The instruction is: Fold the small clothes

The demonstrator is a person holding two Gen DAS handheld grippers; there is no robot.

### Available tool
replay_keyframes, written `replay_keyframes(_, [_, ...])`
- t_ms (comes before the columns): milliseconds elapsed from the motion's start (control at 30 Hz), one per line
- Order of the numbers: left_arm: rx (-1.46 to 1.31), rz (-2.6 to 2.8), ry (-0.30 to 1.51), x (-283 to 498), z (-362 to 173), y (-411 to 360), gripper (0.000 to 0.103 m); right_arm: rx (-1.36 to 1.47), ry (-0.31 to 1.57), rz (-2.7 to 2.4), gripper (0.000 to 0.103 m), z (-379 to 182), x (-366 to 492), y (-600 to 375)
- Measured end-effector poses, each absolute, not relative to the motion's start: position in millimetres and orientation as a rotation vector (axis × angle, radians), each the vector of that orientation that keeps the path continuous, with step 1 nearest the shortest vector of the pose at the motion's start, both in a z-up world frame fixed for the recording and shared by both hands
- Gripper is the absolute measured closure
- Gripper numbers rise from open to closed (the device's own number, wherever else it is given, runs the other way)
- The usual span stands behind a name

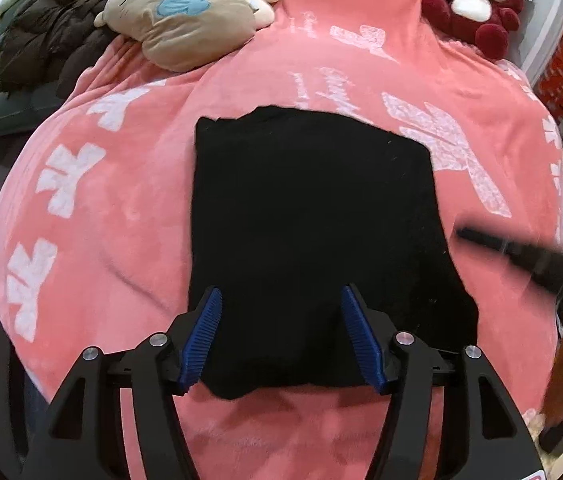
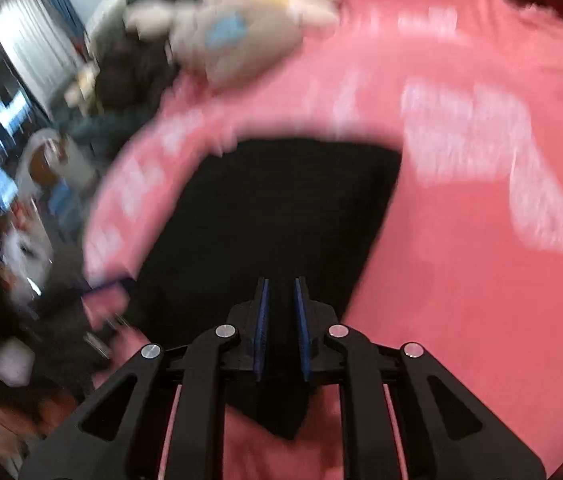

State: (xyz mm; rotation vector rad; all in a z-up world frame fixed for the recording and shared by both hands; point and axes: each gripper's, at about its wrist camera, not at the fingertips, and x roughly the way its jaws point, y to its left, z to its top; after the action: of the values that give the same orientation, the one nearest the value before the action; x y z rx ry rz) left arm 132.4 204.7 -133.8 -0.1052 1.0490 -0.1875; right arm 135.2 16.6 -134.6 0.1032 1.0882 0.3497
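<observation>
A black garment (image 1: pixel 313 220) lies folded flat in a rough rectangle on the pink blanket (image 1: pixel 121 208). My left gripper (image 1: pixel 280 292) hovers over the garment's near edge, open wide, its blue pads (image 1: pixel 207 332) touching nothing. In the blurred right wrist view my right gripper (image 2: pixel 281 285) stands over the near right part of the garment (image 2: pixel 281 208). Its jaws are a narrow gap apart, and I see no cloth lifted between them. From the left wrist view, one of the right gripper's fingers (image 1: pixel 497 244) shows as a dark blur just right of the garment, apart from it.
A beige plush pillow (image 1: pixel 185 20) and a dark puffy jacket (image 1: pixel 41 48) lie at the back left. A red and white plush bear (image 1: pixel 477 4) sits at the back right. The blanket drops off at the left edge toward the floor.
</observation>
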Motion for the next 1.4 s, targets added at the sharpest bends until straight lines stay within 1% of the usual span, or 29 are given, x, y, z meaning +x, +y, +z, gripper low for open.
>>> replay_keyframes(33, [-0.11, -0.184, 1.056, 130.9, -134.4, 205.2, 0.043, 0.088, 1.132, 0.319, 0.09, -152.3, 136.6, 17.6])
replay_keyframes(67, [-0.12, -0.176, 1.063, 129.9, -135.4, 207.1, 0.043, 0.109, 1.123, 0.313, 0.09, -154.1, 135.3, 15.1])
replay_keyframes(167, [-0.133, -0.161, 1.08, 125.5, -136.0, 210.8, 0.043, 0.163, 1.042, 0.29, 0.089, -121.7, 123.4, 12.5])
replay_keyframes(233, [-0.121, -0.155, 1.082, 121.1, -135.3, 212.5, 0.043, 0.158, 1.019, 0.284, 0.089, -114.8, 113.5, 14.7])
replay_keyframes(333, [-0.114, -0.154, 1.085, 116.0, -134.4, 211.1, 0.043, 0.073, 1.133, 0.234, 0.089, -155.4, 112.6, 22.0])
replay_keyframes(367, [-0.114, -0.152, 1.088, 114.9, -134.3, 210.4, 0.043, 0.088, 1.118, 0.232, 0.088, -154.8, 108.6, 19.9])
replay_keyframes(400, [-0.112, -0.159, 1.091, 113.3, -133.2, 208.7, 0.043, 0.115, 1.107, 0.222, 0.088, -148.0, 105.8, 16.7])
replay_keyframes(500, [-0.085, -0.158, 1.081, 107.5, -126.9, 205.0, 0.043, 0.19, 0.994, 0.178, 0.087, -111.0, 90.7, 9.9])
replay_keyframes(533, [-0.072, -0.162, 1.076, 104.9, -123.5, 203.6, 0.043, 0.195, 0.974, 0.162, 0.085, -104.1, 86.1, 9.3])
replay_keyframes(600, [-0.059, -0.158, 1.062, 99.7, -118.3, 201.5, 0.042, 0.203, 0.917, 0.097, 0.075, -87.4, 74.0, 6.8])
replay_keyframes(633, [-0.052, -0.149, 1.054, 97.7, -115.4, 200.7, 0.041, 0.215, 0.898, 0.086, 0.072, -82.4, 66.8, 5.2])
replay_keyframes(667, [-0.048, -0.142, 1.048, 96.3, -112.7, 200.5, 0.04, 0.215, 0.889, 0.067, 0.065, -79.0, 63.5, 4.2])
replay_keyframes(733, [-0.036, -0.137, 1.03, 91.7, -105.4, 198.5, 0.039, 0.205, 0.869, 0.04, 0.063, -72.7, 55.2, 4.3])
replay_keyframes(767, [-0.028, -0.135, 1.019, 89.0, -101.7, 197.3, 0.039, 0.202, 0.858, 0.029, 0.055, -69.7, 50.1, 4.8])
replay_keyframes(800, [-0.009, -0.131, 1.001, 84.4, -96.3, 195.8, 0.037, 0.199, 0.848, 0.013, 0.044, -67.9, 44.3, 5.1])
replay_keyframes(867, [0.02, -0.135, 0.976, 78.4, -89.6, 193.4, 0.036, 0.189, 0.833, -0.001, 0.042, -65.6, 31.9, 6.1])
replay_keyframes(900, [0.039, -0.14, 0.961, 74.1, -85.7, 191.8, 0.032, 0.178, 0.833, -0.008, 0.04, -67.1, 30.7, 7.4])
replay_keyframes(933, [0.055, -0.137, 0.949, 70.8, -83.1, 190.4, 0.031, 0.162, 0.842, -0.012, 0.039, -67.8, 25.8, 9.7])
replay_keyframes(1000, [0.069, -0.129, 0.935, 64.3, -79.3, 190.4, 0.026, 0.158, 0.847, -0.023, 0.034, -67.9, 13.8, 9.5])
replay_keyframes(1133, [0.057, -0.111, 0.925, 52.0, -74.6, 193.6, 0.026, 0.155, 0.839, -0.039, 0.03, -64.6, -3.4, 14.9])
replay_keyframes(1167, [0.053, -0.103, 0.924, 48.9, -73.7, 195.2, 0.025, 0.159, 0.84, -0.046, 0.028, -63.8, -8.1, 16.3])
replay_keyframes(1200, [0.049, -0.092, 0.925, 46.3, -73.4, 195.6, 0.024, 0.159, 0.839, -0.05, 0.023, -63.1, -11.1, 16.9])
replay_keyframes(1233, [0.045, -0.086, 0.924, 42.8, -72.5, 196.2, 0.024, 0.159, 0.839, -0.051, 0.021, -62.4, -14.6, 18.7])
replay_keyframes(1367, [0.044, -0.07, 0.911, 30.4, -68.6, 196.4, 0.024, 0.147, 0.835, -0.04, 0.019, -59.2, -27.1, 22.9])
replay_keyframes(1400, [0.04, -0.074, 0.908, 27.3, -68.0, 196.7, 0.023, 0.142, 0.83, -0.043, 0.017, -58.3, -30.4, 24.0])
